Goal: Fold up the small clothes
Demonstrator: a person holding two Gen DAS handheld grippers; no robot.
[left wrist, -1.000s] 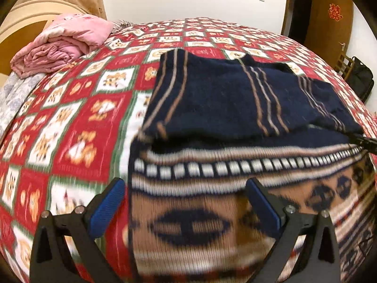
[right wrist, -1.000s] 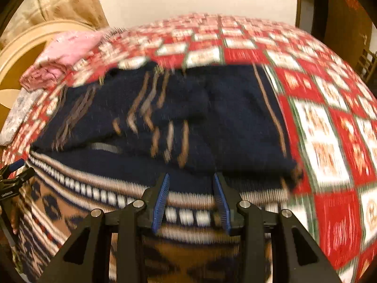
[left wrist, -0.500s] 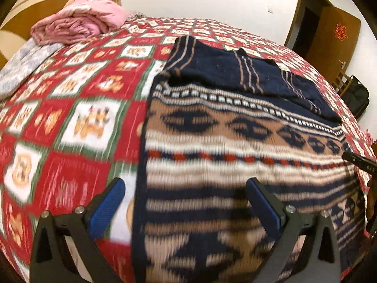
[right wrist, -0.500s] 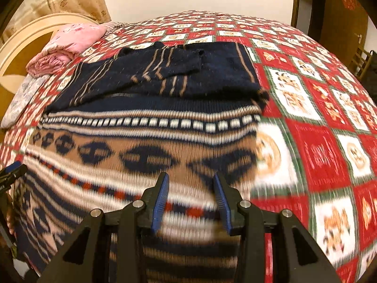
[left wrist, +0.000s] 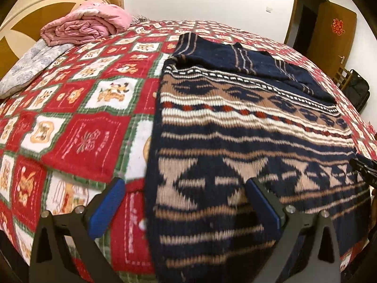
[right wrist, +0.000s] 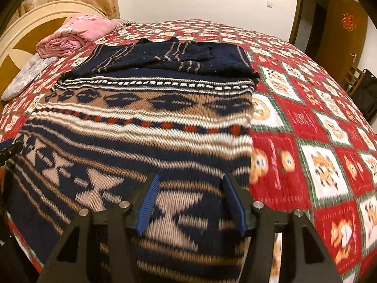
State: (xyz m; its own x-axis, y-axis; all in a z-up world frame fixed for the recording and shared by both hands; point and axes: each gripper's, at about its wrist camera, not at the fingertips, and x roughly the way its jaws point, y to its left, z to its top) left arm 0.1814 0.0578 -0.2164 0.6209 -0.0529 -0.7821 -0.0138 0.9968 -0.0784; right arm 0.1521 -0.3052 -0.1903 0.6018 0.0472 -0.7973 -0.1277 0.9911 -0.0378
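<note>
A navy, tan and white patterned knit sweater (left wrist: 247, 127) lies flat on the bed, with both dark striped sleeves folded across its far part (right wrist: 165, 56). Its hem end is nearest to me in both views (right wrist: 146, 160). My left gripper (left wrist: 186, 202) is open wide and empty, hovering over the sweater's near left corner. My right gripper (right wrist: 192, 200) is open and empty, over the sweater's near right part. The left gripper's tip shows at the left edge of the right wrist view (right wrist: 9, 148).
The bed has a red, white and green patchwork cover (left wrist: 82, 108). A folded pink quilt (left wrist: 87, 23) and a grey pillow (left wrist: 28, 68) lie by the headboard. A brown door (left wrist: 334, 30), a chair and a dark bag (left wrist: 355, 89) stand at the right.
Both grippers have drawn back from the folded sleeves toward the sweater's hem, so more of the patterned body shows. The right gripper's jaws have opened wider. The sweater has not moved.
</note>
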